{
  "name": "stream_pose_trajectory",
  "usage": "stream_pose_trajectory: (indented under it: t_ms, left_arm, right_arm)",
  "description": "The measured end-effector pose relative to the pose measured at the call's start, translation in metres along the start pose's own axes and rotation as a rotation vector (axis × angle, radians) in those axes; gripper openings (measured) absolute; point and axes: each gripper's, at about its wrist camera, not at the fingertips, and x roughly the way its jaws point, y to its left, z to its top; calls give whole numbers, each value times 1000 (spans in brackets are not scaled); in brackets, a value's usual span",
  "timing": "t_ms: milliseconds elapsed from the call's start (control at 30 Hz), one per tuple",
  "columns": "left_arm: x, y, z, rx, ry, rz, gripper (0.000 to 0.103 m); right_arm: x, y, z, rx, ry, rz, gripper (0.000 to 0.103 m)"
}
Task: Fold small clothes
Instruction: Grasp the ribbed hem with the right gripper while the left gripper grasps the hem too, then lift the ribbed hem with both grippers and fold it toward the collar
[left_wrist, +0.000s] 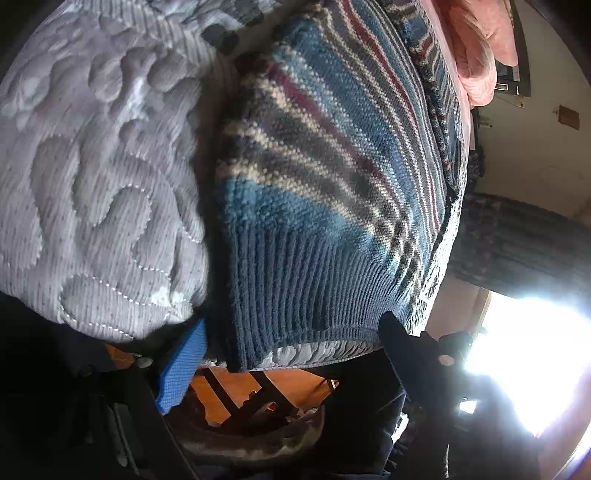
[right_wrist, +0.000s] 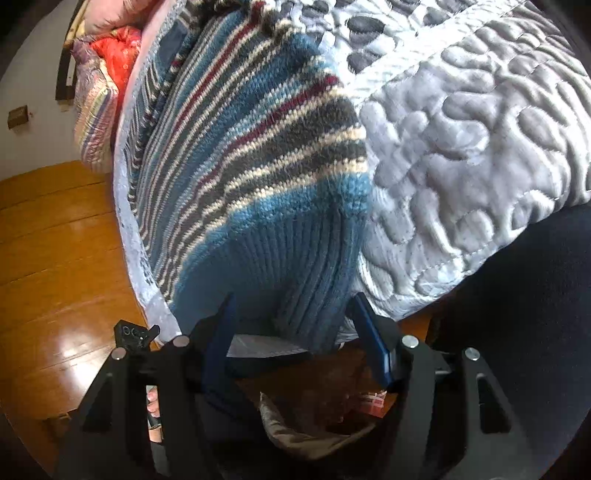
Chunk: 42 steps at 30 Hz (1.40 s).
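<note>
While the striped knit sweater (right_wrist: 258, 155) lies flat at the bed's (right_wrist: 461, 147) near edge, both the left claw (left_wrist: 291, 332) and right claw (right_wrist: 291, 314) stand open around its ribbed hem, and should probably bite deep and evenly before lifting.

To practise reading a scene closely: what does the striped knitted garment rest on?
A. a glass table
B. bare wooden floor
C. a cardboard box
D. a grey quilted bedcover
D: the striped knitted garment lies flat on the grey quilted bedcover, its ribbed hem at the edge.

striped knit sweater (right_wrist: 258, 166) (ribbed hem), lying flat
</note>
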Motion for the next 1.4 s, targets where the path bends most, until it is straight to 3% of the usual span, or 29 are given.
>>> stream_pose_trajectory:
  t_ms: [67, 133, 233, 333, 367, 433, 667, 1033, 1400]
  left_arm:
    - [0, 2, -1, -3, 5, 8, 65]
    - [0, 7, -3, -15, 11, 17, 45]
    - [-1, 12, -4, -22, 5, 23, 30]
    - [-1, 13, -5, -16, 6, 35, 11]
    - [-1, 12, -6, -12, 6, 36, 11]
    - [-3, 12, -7, -12, -2, 27, 9]
    - [-26, 11, -15, -39, -60, -77, 9]
    - [-65, -32, -7, 1, -145, -229, 8]
    - [-81, -70, 33, 32, -172, -258, 8]
  right_arm:
    - [6, 1, -1, 4, 5, -10, 63]
    - [8, 3, -2, 6, 1, -16, 62]
    - [10, 1, -4, 15, -5, -17, 59]
    - [9, -6, -2, 30, -9, -29, 36]
    - [8, -8, -3, 32, -12, -32, 31]
    - [5, -13, -4, 31, -19, -35, 10]
    - [-19, -10, -11, 5, -57, 78, 8]
    - [-60, 27, 3, -22, -123, 232, 7]
    - [-70, 54, 43, -31, -146, 251, 7]
